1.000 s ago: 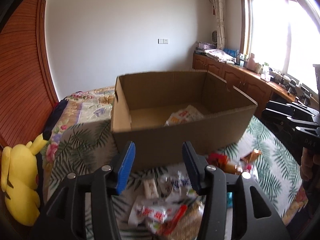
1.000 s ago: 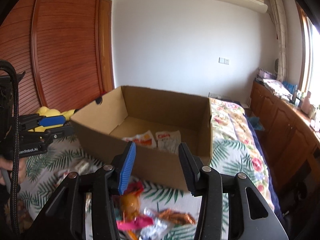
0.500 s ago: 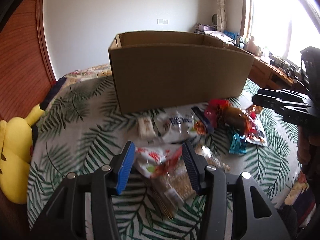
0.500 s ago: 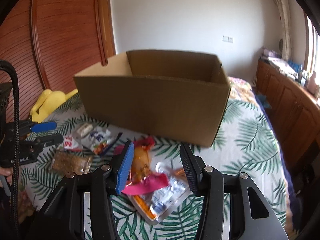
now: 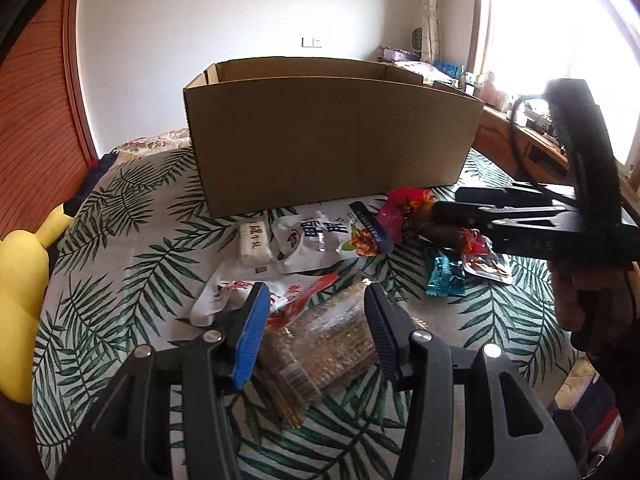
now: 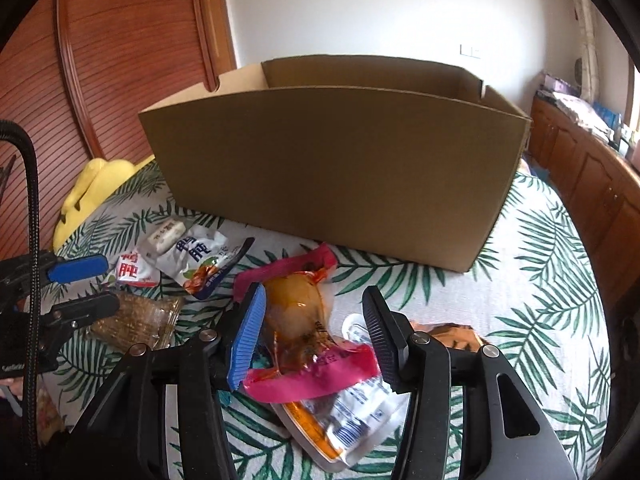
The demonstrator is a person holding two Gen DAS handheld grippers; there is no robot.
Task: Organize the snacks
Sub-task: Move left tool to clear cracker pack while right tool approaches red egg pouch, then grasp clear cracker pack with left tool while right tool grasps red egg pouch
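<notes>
An open cardboard box point(image 5: 332, 136) stands on the palm-leaf bedspread point(image 5: 132, 248), with loose snack packets scattered just in front of its near wall. The right gripper point(image 6: 314, 322) points down over a pink-edged pouch point(image 6: 304, 320) holding something amber; its jaws are opening, the pouch lies between them, and neither pad presses on it. The left gripper point(image 5: 314, 324) hovers part-open, released, over a clear grain-filled packet point(image 5: 336, 332) that lies between its fingers; whether the pads touch the wrapper cannot be told. A red-and-white packet point(image 5: 236, 290) lies partly behind the blue left finger point(image 5: 250, 338). Farther off lie a white pouch with blue lettering point(image 5: 328, 240), a small teal wrapper point(image 5: 442, 276) and a little white bar point(image 5: 254, 240).
</notes>
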